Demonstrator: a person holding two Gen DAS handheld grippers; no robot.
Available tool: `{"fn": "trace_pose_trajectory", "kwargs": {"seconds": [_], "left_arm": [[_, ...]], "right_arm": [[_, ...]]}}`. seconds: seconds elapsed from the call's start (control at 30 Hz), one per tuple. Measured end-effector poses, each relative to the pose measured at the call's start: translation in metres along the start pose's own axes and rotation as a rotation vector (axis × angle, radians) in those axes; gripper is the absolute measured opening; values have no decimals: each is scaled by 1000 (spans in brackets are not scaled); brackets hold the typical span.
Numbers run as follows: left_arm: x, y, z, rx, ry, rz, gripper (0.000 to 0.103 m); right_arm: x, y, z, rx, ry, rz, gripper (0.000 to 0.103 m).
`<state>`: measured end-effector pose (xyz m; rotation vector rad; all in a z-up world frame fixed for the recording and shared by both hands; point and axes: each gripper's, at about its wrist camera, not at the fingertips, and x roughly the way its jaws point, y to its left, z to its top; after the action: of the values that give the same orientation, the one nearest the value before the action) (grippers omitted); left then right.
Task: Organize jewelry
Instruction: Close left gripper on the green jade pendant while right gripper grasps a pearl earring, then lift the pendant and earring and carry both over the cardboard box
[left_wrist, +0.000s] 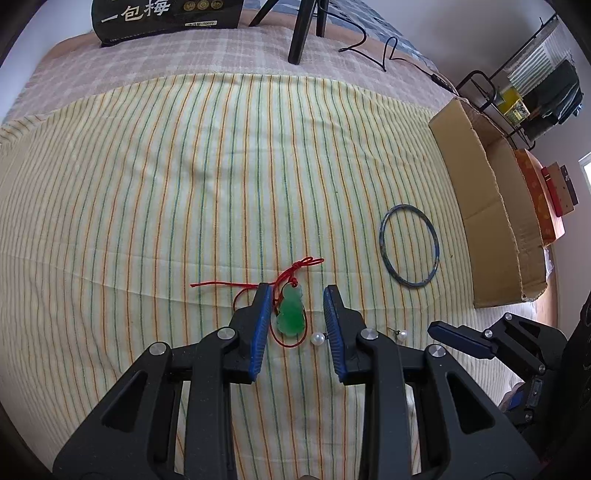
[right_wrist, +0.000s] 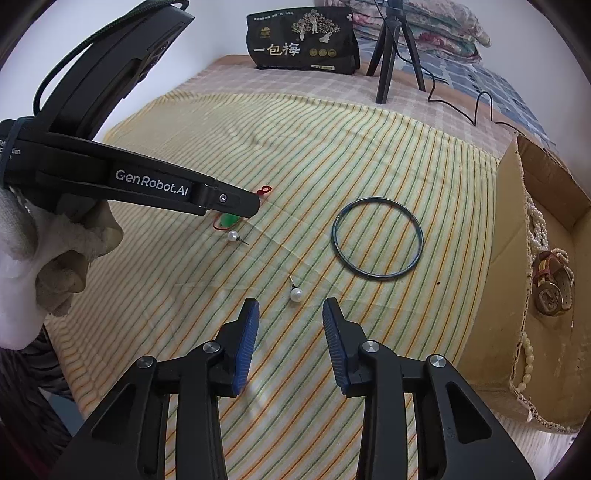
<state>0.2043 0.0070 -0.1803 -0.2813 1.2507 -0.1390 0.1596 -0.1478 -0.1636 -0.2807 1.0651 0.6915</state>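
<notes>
A green jade pendant (left_wrist: 291, 312) on a red cord (left_wrist: 295, 266) lies on the striped cloth between the open fingers of my left gripper (left_wrist: 297, 295); it peeks out under that gripper in the right wrist view (right_wrist: 228, 220). Two pearl stud earrings (left_wrist: 317, 338) (left_wrist: 402, 335) lie beside it; one (right_wrist: 296, 294) sits just ahead of my open, empty right gripper (right_wrist: 290, 308), the other (right_wrist: 232, 236) by the pendant. A blue bangle (left_wrist: 409, 245) (right_wrist: 377, 236) lies to the right. A cardboard box (right_wrist: 506, 295) holds pearl strands (right_wrist: 535, 229) and a watch (right_wrist: 552, 291).
The striped cloth (left_wrist: 147, 203) covers a bed. A black bag (right_wrist: 303, 38), a tripod (right_wrist: 388, 48) and a cable (right_wrist: 476, 107) stand at the far side. The cardboard box (left_wrist: 476, 199) lines the right edge. A gloved hand (right_wrist: 33, 258) holds the left gripper.
</notes>
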Motion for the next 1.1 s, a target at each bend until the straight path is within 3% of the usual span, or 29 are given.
{"fn": "trace_pose_trajectory", "kwargs": {"seconds": [0.4, 0.53, 0.77, 1.1], "left_arm": [[10, 1, 0, 3, 8, 28, 28], [11, 5, 0, -2, 4, 40, 16], [10, 8, 0, -3, 0, 39, 13], [8, 7, -2, 0, -15, 47, 13]], "right_arm": [[8, 2, 2, -9, 12, 0, 27], [12, 3, 2, -15, 21, -6, 27], [14, 2, 3, -10, 18, -14, 25], [20, 6, 7, -36, 30, -28, 11]]}}
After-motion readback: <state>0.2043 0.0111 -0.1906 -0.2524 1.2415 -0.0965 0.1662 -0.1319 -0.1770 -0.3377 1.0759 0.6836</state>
